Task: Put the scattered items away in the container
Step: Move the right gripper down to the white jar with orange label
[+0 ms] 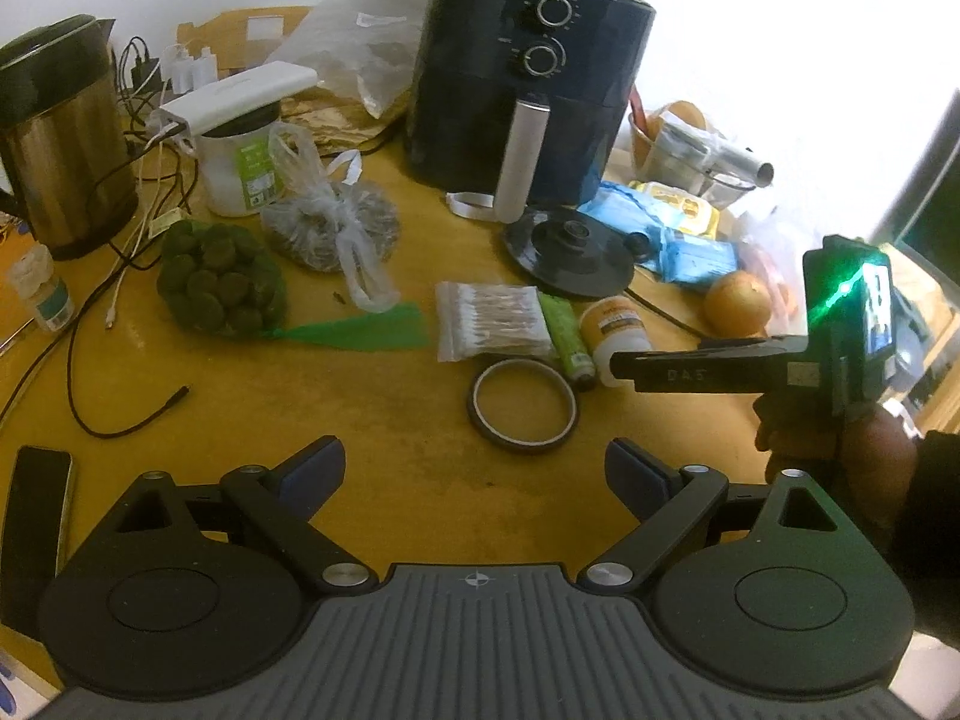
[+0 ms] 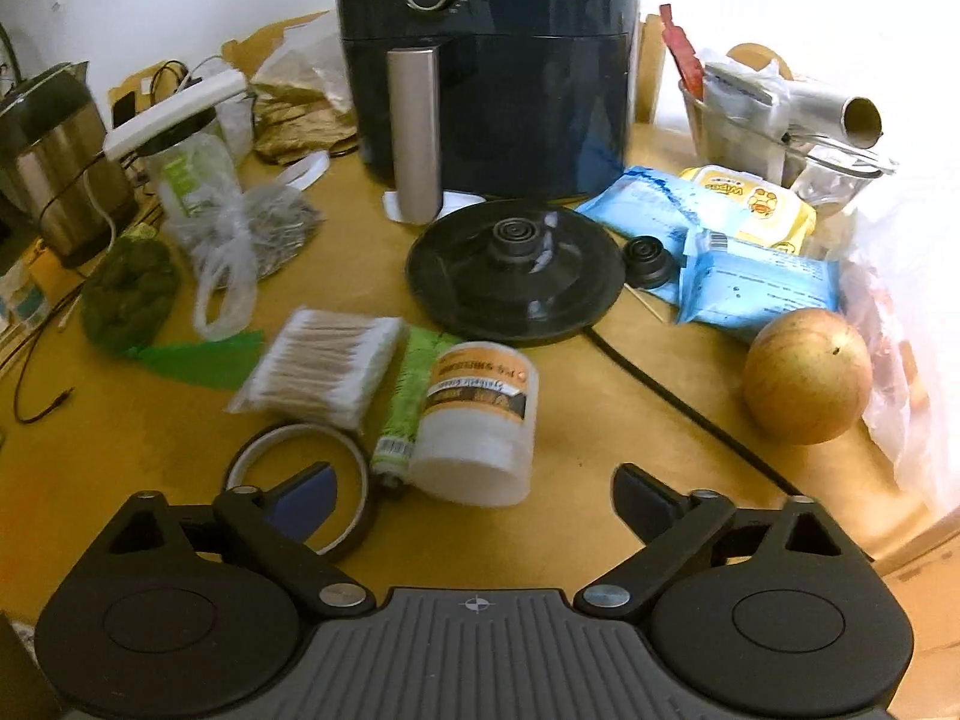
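We see the white jar [image 2: 477, 420] with its orange label lying on its side on the desk [image 2: 600, 420], just beside the green tube [image 2: 408, 390]. Right claw [image 2: 474, 495] gapes empty before it; left claw [image 1: 474, 471] hangs open too.

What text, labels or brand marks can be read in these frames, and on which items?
"wipes": yellow wipes pack.
"DAS": side of the right gripper, seen from the left wrist.
White jar: orange label print blurred, unreadable.
Green tube, blue packs, air fryer dial markings: too small to read.
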Demonstrator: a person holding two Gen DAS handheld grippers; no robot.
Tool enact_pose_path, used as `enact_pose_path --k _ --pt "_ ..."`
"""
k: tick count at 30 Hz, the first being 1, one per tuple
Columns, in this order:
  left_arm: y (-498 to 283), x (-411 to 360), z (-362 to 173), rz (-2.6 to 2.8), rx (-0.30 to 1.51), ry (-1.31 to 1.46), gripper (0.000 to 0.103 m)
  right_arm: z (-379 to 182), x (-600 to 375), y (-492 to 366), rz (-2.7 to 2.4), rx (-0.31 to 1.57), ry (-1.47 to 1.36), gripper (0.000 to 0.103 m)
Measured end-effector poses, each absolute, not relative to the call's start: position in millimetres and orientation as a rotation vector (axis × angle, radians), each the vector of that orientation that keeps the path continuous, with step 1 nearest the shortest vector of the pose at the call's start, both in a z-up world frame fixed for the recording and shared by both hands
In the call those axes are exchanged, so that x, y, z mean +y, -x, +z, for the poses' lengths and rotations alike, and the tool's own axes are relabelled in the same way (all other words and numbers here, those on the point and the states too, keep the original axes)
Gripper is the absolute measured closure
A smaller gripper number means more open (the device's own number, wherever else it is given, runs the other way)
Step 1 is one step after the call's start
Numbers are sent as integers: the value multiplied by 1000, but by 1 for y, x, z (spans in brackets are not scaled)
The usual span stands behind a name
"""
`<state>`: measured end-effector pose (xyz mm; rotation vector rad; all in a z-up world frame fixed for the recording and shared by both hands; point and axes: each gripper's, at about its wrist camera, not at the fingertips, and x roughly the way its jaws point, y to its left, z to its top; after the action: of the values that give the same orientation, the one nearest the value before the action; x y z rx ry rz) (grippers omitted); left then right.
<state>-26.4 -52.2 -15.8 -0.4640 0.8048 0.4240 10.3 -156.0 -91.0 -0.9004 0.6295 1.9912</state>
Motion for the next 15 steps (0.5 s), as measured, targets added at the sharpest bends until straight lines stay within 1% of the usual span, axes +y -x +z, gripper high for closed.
enact_pose_path --k 3,6,8,10,14,15 --pt "27 -49 -14 443 788 476 8 -94 -153 -8 1992 631 887 12" --pt "28 -46 -13 448 768 497 8 -97 -150 -6 1985 630 873 20" --pt "28 -45 -12 449 766 503 8 -100 -147 -5 1970 636 875 23" --pt "28 -45 -11 448 765 503 8 -103 -143 -4 1956 647 886 28" --pt "28 -44 -12 444 763 514 8 -111 -138 -1 1953 671 908 33" --pt "28 -44 -12 442 763 518 8 -113 -137 0 1957 681 913 37"
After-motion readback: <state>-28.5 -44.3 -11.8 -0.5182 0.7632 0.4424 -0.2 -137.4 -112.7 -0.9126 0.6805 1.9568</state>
